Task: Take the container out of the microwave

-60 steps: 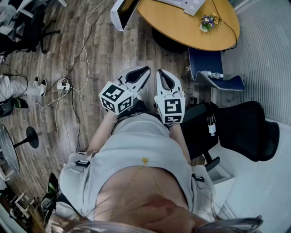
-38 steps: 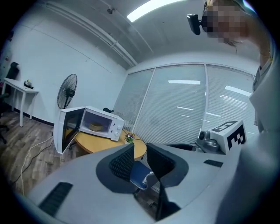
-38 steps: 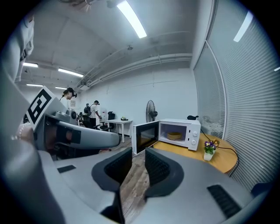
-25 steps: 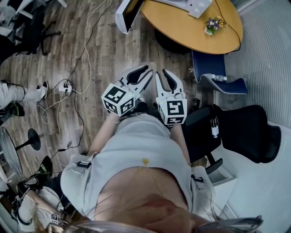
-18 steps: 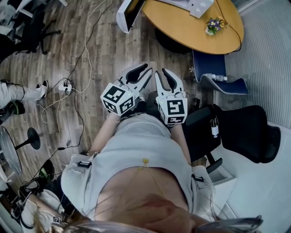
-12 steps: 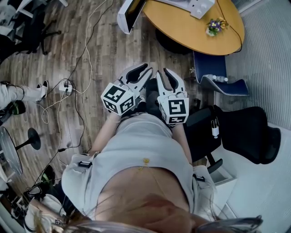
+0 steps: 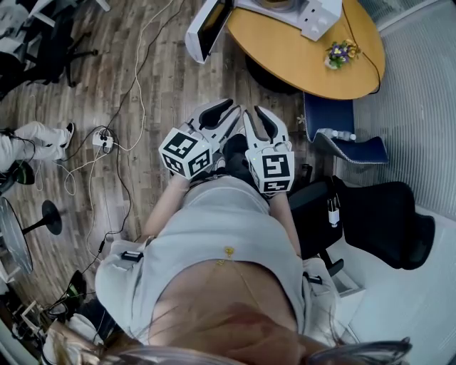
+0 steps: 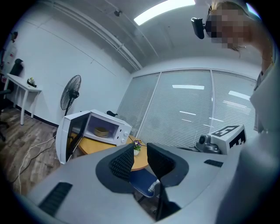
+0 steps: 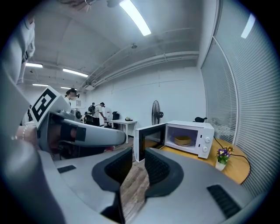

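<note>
A white microwave (image 7: 308,10) stands on a round wooden table (image 7: 299,50) with its door (image 7: 207,28) swung open. Inside it sits a tan, bowl-like container (image 9: 183,140), which also shows in the left gripper view as the container (image 8: 103,131). Both grippers are held close to the person's body, far short of the microwave. My left gripper (image 7: 228,114) is open with nothing between its pads (image 8: 122,161). My right gripper (image 7: 255,115) is beside it, also open and empty, and its pads (image 9: 117,165) frame the wood floor.
A small flower pot (image 7: 340,52) stands on the table edge. A blue chair (image 7: 343,127) and a black office chair (image 7: 377,210) are to the right. Cables and a power strip (image 7: 100,134) lie on the floor to the left. A standing fan (image 8: 71,89) is by the wall, and people (image 9: 98,111) stand at the back.
The head view has shifted so that more of the microwave and its open door shows at the top. Both grippers stay side by side, a little nearer the table.
</note>
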A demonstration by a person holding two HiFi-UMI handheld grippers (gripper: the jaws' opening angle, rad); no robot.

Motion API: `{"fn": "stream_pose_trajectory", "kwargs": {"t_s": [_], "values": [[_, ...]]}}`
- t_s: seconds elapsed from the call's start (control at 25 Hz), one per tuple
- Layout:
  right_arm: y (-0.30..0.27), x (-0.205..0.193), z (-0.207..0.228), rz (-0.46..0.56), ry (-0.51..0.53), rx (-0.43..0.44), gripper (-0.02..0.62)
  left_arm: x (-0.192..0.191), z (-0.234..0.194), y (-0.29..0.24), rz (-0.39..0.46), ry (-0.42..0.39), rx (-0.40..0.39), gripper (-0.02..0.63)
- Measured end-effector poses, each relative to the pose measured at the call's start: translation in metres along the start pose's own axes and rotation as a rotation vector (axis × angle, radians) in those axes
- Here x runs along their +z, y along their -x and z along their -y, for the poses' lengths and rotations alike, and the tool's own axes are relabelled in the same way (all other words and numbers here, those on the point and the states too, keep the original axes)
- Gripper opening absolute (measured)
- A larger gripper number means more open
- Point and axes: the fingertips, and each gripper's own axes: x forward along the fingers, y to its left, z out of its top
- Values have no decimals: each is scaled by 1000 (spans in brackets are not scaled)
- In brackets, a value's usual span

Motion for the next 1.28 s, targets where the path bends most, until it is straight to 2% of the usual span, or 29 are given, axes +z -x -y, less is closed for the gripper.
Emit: {"fn": "stream_pose_trajectory", "kwargs": {"t_s": [0.8,1.28], "values": [[-64,16,52,-11,-41,7,97,20,-53,-60,-38,34,9,95],[-111,45,101,0,-20,56,97,55,-88,-116,-16,31,65,95]]}}
